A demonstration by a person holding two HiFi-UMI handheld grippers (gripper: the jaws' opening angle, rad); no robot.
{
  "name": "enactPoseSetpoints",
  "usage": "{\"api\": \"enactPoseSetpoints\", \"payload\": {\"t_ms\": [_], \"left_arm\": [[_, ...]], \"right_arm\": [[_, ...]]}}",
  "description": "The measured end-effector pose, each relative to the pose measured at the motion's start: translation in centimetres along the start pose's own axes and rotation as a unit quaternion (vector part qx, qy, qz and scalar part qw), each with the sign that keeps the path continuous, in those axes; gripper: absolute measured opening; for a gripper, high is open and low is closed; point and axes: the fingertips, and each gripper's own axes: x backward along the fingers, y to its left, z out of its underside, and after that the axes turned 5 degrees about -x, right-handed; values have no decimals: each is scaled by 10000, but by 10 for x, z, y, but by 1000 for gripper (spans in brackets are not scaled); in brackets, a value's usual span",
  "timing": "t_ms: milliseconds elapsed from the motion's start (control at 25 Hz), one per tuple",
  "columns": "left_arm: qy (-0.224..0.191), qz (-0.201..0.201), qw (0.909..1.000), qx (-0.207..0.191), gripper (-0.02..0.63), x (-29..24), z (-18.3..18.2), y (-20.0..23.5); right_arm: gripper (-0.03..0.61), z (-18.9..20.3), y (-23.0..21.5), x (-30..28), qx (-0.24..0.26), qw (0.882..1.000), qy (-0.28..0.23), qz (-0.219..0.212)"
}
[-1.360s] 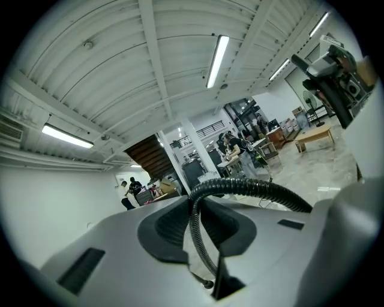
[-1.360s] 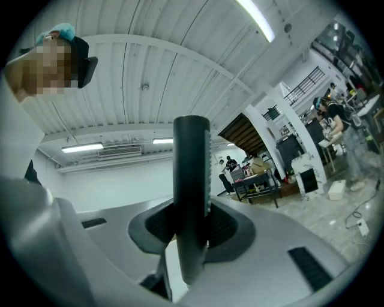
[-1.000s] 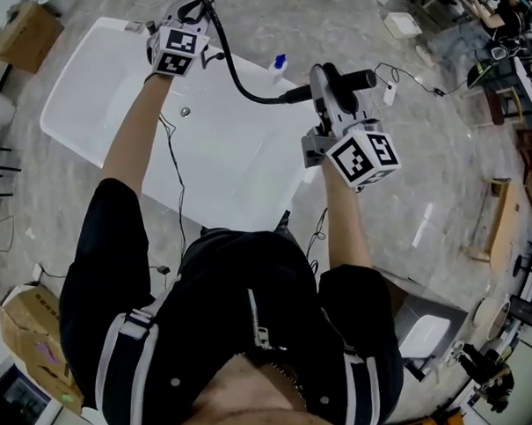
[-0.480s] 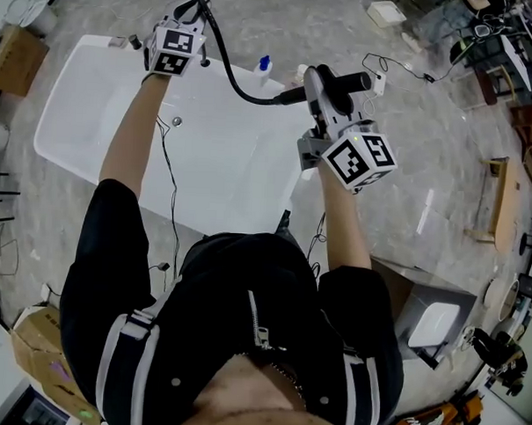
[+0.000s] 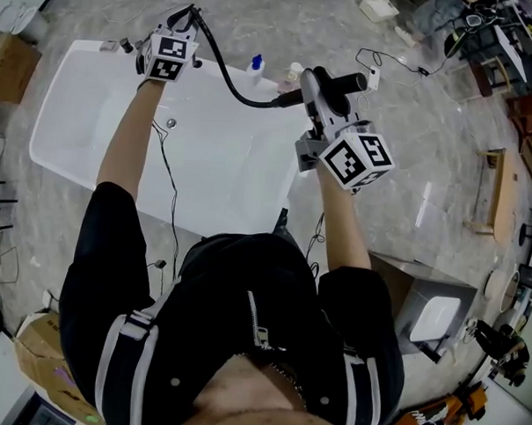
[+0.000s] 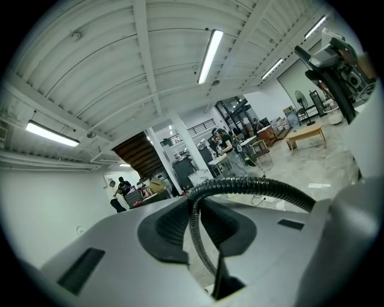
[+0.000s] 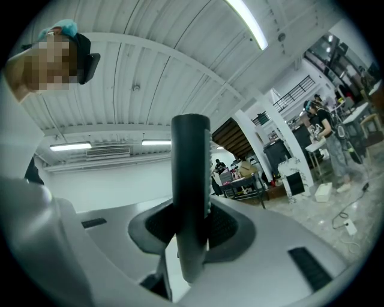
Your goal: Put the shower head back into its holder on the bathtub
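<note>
**Over the white tub: hose in one gripper, shower head in the other**

Above the far rim of the long white bathtub (image 5: 86, 111), the person leaned forward with both arms stretched out, a gripper in each hand.

The left gripper (image 5: 179, 25) was out by the tub's far edge, towards its left end. Its jaws were drawn nearly together and pinched the thin black ribbed hose (image 5: 224, 69). In the left gripper view the hose came up between the pads and bent away to the right. From there it sagged in a curve over the tub and ran across to the other hand.

The right gripper (image 5: 317, 86) was clamped on the black, stick-shaped shower head (image 5: 346, 80), its jaws standing wider around the thick handle. In the right gripper view that handle stood straight up between the pads. The shower head lay crosswise in the grip, in the air above the tub's far right end, well apart from the left gripper.

A small white bottle with a blue cap (image 5: 255, 66) stood on the far rim between the two grippers. (Two small dark fittings (image 5: 125, 44) sat at the far left corner of the rim; I couldn't tell from where I stood whether one was the holder.) A round metal drain (image 5: 170, 122) showed in the tub floor.
</note>
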Motion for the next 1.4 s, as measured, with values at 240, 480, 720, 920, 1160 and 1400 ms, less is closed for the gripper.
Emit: {"api": "enactPoseSetpoints", "payload": {"t_ms": [240,480,720,920,1160,1400], "left_arm": [[134,77,9999,35,77,-6,16,-6],[262,183,9995,78,77,-12,36,-18],[432,257,9986,169,77,-15,58,-26],[625,324,9972,259,77,-11,79,-36],[798,369,9955,351,77,-13,102,-42],[504,307,9975,387,77,-14,83,-35]], "right_arm": [[114,5,-6,-2,-10,9999,71,79],[114,11,-13,-2,-26,9998,142,148],[114,14,-20,-5,-31,9996,202,205],[114,16,-21,-2,-42,9995,230,228],[114,20,-23,-6,-30,9993,283,246],[114,19,-25,-6,-14,9992,272,283]]}}
